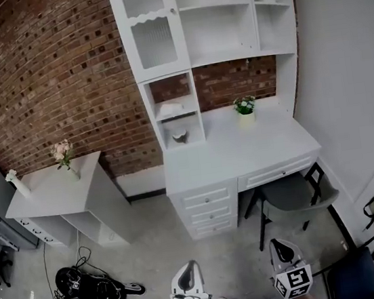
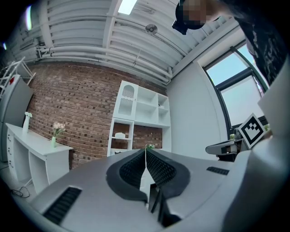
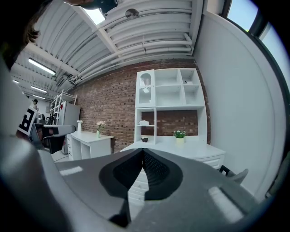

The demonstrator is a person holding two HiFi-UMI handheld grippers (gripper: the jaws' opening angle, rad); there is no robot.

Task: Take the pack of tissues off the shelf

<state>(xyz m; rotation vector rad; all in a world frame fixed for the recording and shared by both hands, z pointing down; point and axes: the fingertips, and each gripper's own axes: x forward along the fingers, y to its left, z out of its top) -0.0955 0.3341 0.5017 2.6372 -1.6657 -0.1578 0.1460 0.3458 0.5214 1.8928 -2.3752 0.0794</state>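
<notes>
The pack of tissues (image 1: 171, 108) is a pale white lump on the upper small shelf of the white desk hutch (image 1: 189, 63), in front of the brick wall. It shows small and far in the left gripper view (image 2: 120, 135) and the right gripper view (image 3: 143, 123). My left gripper (image 1: 187, 270) and right gripper (image 1: 280, 246) are low at the bottom edge of the head view, over the floor and well short of the desk. The left gripper (image 2: 145, 152) is shut with nothing between its pads. The right gripper (image 3: 143, 152) is shut and empty too.
A small dark bowl (image 1: 180, 137) sits in the cubby below the tissues. A potted plant (image 1: 244, 106) stands on the desk top (image 1: 241, 148). A grey chair (image 1: 296, 196) is tucked at the desk's right. A white side table (image 1: 56, 190) with a flower vase (image 1: 65, 156) stands left; cables (image 1: 89, 288) lie on the floor.
</notes>
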